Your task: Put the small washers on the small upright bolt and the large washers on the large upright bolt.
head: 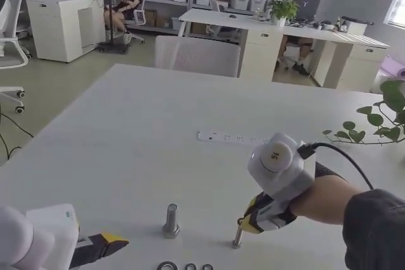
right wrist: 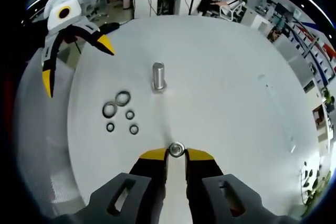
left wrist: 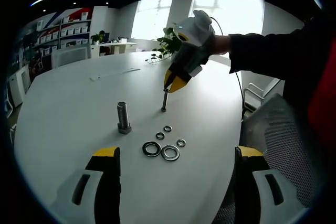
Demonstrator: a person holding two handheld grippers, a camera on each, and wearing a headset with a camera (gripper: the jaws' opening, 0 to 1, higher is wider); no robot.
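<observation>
On the white table (head: 126,131), the left gripper (left wrist: 176,153) hangs released, jaws wide, near the large bolt (left wrist: 123,118). The right gripper (right wrist: 177,153) is clenched on what looks like a small washer (right wrist: 177,149) atop the small bolt (left wrist: 164,100), just right of the large bolt. This is the threading step, I judge. Next it should let go, then fetch from the five loose washers (left wrist: 145,148) in front of the large bolt.

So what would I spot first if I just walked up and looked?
Probably the right gripper, its yellow-tipped jaws closed around the top of the small bolt, which stands on the white table. Beside it the large bolt stands upright with nothing on it. Five loose washers lie flat on the person's side of the two bolts.
</observation>
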